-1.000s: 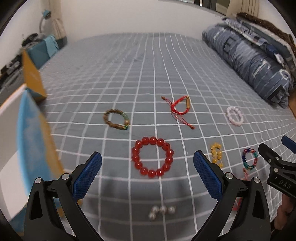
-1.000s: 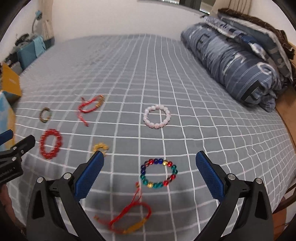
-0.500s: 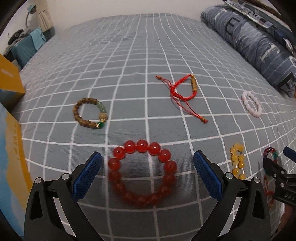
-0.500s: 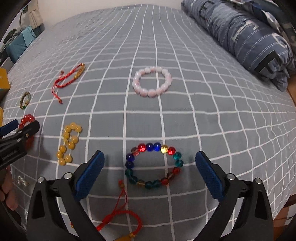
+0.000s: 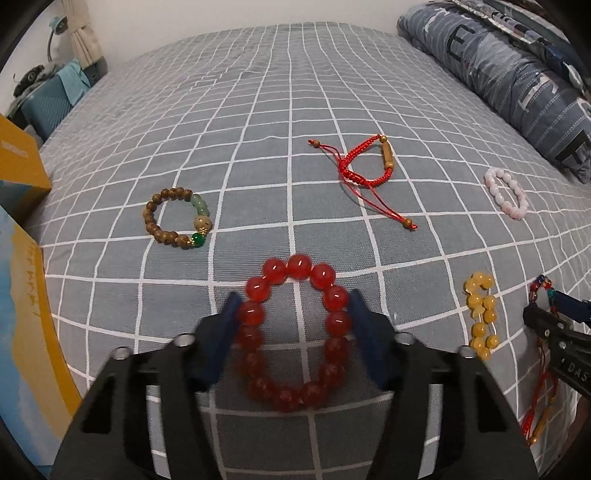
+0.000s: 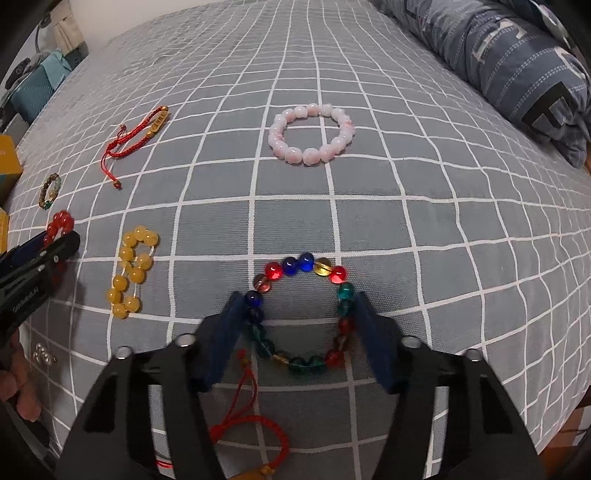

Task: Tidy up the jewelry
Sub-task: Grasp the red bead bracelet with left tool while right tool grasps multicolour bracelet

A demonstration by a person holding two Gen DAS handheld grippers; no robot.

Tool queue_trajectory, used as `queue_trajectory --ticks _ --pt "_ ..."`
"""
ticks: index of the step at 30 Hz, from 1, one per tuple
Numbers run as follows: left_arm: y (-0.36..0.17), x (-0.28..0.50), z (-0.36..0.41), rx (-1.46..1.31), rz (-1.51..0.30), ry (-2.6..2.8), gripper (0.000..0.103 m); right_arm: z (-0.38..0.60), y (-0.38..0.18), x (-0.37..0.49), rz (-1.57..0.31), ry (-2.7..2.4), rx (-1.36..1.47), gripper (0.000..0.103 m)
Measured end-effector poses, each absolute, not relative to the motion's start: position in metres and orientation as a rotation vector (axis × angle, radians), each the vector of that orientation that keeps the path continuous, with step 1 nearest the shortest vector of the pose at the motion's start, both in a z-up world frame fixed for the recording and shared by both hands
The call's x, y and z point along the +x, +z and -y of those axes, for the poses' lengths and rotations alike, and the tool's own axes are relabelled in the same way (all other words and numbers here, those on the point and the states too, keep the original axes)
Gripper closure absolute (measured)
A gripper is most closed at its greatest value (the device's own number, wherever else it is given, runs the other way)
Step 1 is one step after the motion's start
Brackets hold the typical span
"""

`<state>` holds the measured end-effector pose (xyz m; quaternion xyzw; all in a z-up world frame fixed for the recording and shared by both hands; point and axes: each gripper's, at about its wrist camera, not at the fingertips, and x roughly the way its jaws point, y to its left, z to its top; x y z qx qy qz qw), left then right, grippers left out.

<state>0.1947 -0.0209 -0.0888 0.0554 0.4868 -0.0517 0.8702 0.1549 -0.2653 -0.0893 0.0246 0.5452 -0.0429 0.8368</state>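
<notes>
Left gripper [image 5: 295, 310] pinches the red bead bracelet [image 5: 295, 332] across its sides. Right gripper [image 6: 301, 310] likewise clamps the multicolour bracelet [image 6: 303, 310], apparently touching. Slick, elastic-strung beads; grip across the ring.

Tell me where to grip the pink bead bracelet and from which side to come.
Pinch one arc of the pink bead bracelet, one finger inside the ring and one outside. It lies flat and open on the checked bedsheet, so come from above at its near edge; the right tool, nearest it, is at the multicolored bracelet.

Grey white-checked bedspread [image 5: 295, 110], blue striped pillows [image 5: 517, 74] alongside, plain white wall [image 5: 221, 14] behind
</notes>
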Motion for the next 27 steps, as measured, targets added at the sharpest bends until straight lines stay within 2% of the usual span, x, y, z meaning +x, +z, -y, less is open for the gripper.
queue_trajectory --ticks 4,7,8,9,27 --pt "-0.087 0.191 0.018 0.122 -1.02 -0.121 0.075 0.259 -0.09 0.157 -1.153 -0.077 0.05 0.071" --pt "-0.086 0.187 0.018 0.124 -1.015 -0.12 0.078 0.258 -0.09 0.156 -1.151 -0.069 0.055 0.085" --pt "-0.086 0.186 0.018 0.124 -1.013 -0.121 0.08 0.258 -0.09 0.156 -1.15 -0.068 0.055 0.086" --pt "-0.085 0.185 0.018 0.127 -1.011 -0.122 0.09 0.258 -0.09 0.156 -1.148 -0.067 0.055 0.086" --pt "-0.06 0.177 0.012 0.087 -0.945 -0.129 0.09 0.265 -0.067 0.145 -1.061 -0.066 0.093 0.086"
